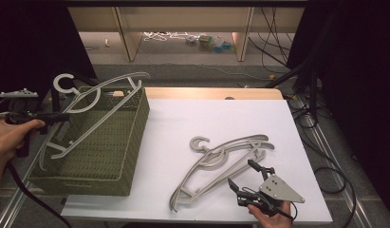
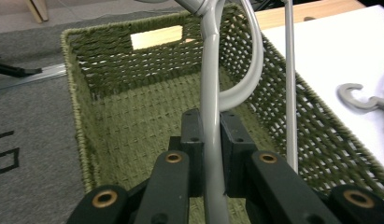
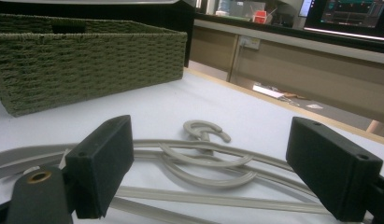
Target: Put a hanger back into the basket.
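The left gripper (image 1: 60,117) is at the far left of the scene, held in the person's left hand (image 1: 10,137) over the left rim of a green woven basket (image 1: 131,142). Its jaws are clamped on the bar of a grey plastic hanger (image 1: 95,107), which hangs tilted above the basket, its hook at the far end and its lower end dipping toward the near left corner. In the left gripper view the hanger's bar (image 2: 210,140) runs straight up between the two black pads (image 2: 192,149), with the basket's open interior (image 2: 147,116) below and behind.

On the white worktop (image 1: 183,123), right of the basket, a pile of grey hangers (image 1: 221,161) lies flat, hooks pointing to the far left. How many are stacked I cannot tell exactly.

The right gripper (image 1: 249,178) sits at the near right edge, held by the right hand (image 1: 273,218), just beside the pile's near right end. Its jaws are spread wide with nothing between them; in the right gripper view the pads (image 3: 103,163) frame the hangers (image 3: 203,161) lying on the worktop beyond, and the basket (image 3: 87,60) stands farther off to the left.
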Action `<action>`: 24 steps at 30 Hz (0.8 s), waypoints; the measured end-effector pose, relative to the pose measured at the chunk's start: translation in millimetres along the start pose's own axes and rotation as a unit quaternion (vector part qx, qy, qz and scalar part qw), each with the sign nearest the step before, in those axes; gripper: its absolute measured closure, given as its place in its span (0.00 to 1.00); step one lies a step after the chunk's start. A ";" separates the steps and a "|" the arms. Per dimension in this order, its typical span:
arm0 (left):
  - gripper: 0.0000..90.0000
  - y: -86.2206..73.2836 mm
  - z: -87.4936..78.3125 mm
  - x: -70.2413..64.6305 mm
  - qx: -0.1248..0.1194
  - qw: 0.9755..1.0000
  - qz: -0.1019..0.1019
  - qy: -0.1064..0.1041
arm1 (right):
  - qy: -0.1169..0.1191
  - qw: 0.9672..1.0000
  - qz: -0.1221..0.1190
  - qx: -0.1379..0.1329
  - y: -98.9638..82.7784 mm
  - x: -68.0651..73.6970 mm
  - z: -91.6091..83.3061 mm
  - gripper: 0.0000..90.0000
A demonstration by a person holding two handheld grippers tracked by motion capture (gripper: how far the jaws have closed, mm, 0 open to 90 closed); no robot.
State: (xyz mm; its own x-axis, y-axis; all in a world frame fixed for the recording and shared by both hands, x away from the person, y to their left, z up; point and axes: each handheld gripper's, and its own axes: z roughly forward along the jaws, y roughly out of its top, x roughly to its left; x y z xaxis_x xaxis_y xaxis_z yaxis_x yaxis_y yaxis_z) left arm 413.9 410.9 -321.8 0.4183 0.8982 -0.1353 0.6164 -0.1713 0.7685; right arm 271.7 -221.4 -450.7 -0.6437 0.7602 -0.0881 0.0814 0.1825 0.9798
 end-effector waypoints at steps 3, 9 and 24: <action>0.91 -3.2 2.7 3.0 0.004 1.000 -0.004 0.000 | -0.005 1.000 -0.016 -0.009 0.3 -2.1 0.8 0.18; 0.91 -8.5 4.1 10.1 0.010 1.000 -0.005 0.013 | 0.000 1.000 -0.005 -0.003 0.1 -0.5 0.5 0.18; 0.91 -16.2 7.4 23.1 0.050 0.998 0.012 0.039 | -0.003 1.000 -0.015 -0.003 0.4 -1.8 0.9 0.18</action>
State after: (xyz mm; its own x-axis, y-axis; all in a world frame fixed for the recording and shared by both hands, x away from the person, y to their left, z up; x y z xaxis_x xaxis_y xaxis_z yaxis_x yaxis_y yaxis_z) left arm 418.6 431.4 -342.0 0.3838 0.9211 -0.0654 0.6716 -0.2298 0.7044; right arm 273.5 -222.1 -450.3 -0.6405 0.7588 -0.1181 0.0574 0.2007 0.9780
